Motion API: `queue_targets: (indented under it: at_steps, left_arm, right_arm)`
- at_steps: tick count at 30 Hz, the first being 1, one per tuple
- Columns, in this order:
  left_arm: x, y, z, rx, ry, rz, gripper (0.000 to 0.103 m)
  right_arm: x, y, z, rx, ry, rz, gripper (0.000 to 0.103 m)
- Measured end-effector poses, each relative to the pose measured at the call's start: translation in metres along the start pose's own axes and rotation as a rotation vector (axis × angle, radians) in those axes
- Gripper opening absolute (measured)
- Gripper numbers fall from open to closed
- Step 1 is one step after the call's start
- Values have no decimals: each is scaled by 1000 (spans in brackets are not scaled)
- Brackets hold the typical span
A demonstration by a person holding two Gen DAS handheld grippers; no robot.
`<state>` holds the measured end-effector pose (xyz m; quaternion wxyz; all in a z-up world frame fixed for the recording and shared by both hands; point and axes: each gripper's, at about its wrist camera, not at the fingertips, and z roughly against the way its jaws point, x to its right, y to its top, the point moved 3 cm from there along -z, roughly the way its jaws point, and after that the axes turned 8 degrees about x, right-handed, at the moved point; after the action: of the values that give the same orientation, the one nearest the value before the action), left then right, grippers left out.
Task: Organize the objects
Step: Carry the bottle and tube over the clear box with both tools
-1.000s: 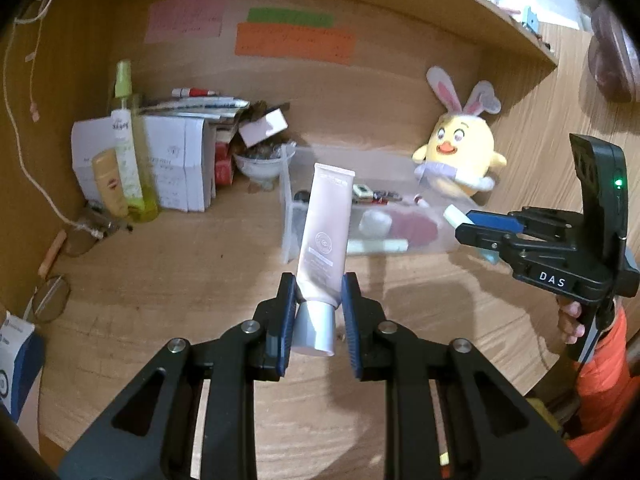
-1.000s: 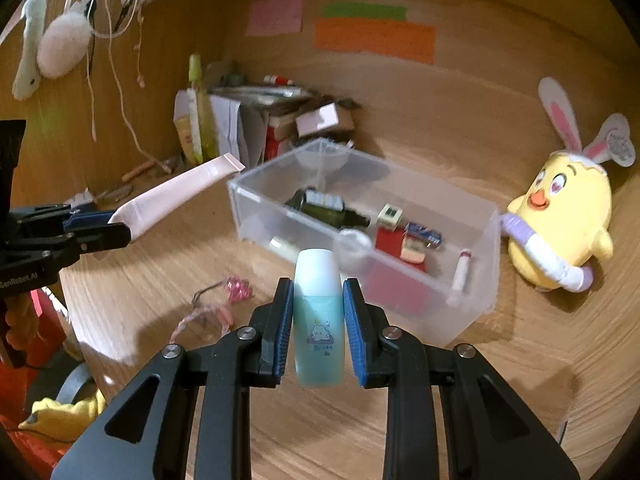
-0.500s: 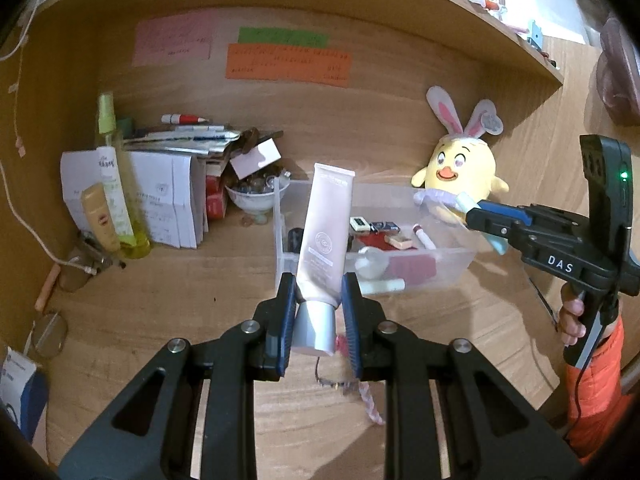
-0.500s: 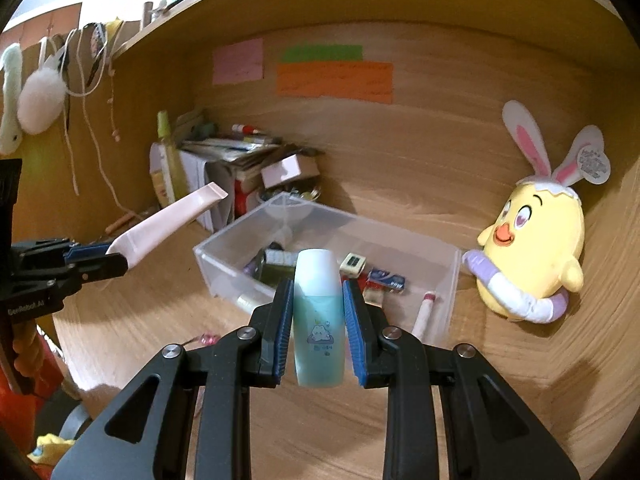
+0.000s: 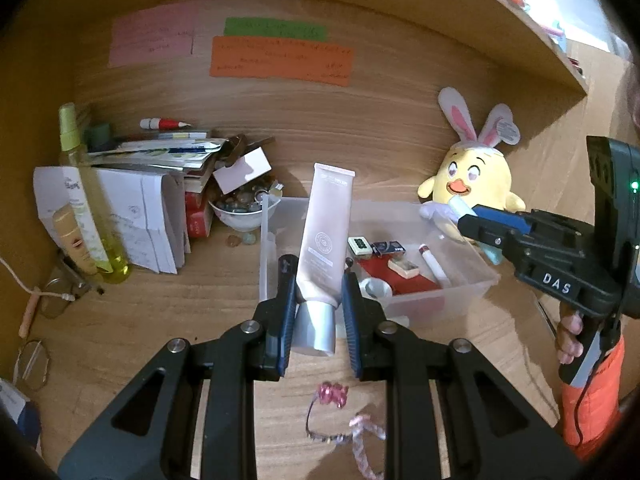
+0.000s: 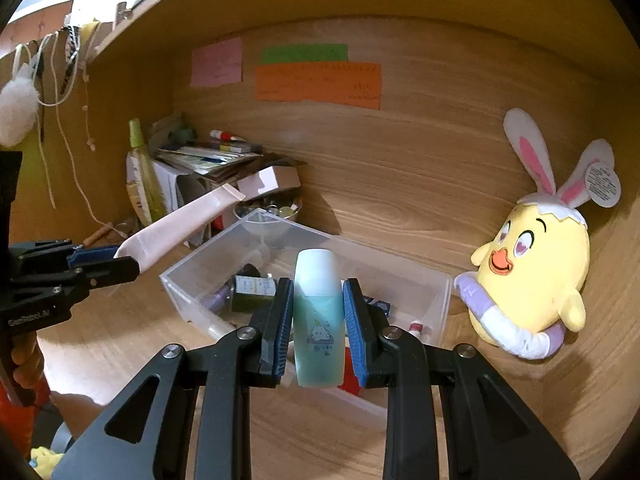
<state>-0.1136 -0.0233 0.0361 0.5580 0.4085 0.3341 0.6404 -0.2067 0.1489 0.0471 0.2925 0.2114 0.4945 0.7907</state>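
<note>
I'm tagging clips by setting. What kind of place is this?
Likely a home desk nook: sticky notes on the wood back panel, a plush chick, and a clear bin of small items.

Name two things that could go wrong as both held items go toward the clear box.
1. The left tongs grip the pink tube only near its grey cap, so the long body may swing and catch the clear box wall.
2. The right tongs hold the teal bottle close to the tube; both tools aiming at one box could collide.
</note>
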Motion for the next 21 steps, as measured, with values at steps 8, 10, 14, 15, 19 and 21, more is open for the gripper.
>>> queue_targets:
  at_steps: [8,10,14,15,19,21]
  left_arm:
    - [-9,3,-43,-53,26,50,22]
    - [-10,2,-52,-68,34,50,22]
    - [-12,-2,-68,-102,38,53,22]
    - [-12,-3,-71,-107,39,51,22]
    - [-13,-5,-77,-101,61,42,22]
    - [-12,-5,-79,-106,50,43,22]
  right_arm:
    - [8,-3,-32,-53,10,-22,23]
    - [8,-7,-39,-70,11,-20,23]
    - [8,-17,-54,-113,9,-7,23]
    - [9,-20,-58,-126,7,-4,23]
    - [10,-30,-72,-170,-9,7,23]
    - [11,-34,-77,-185,-21,14,23]
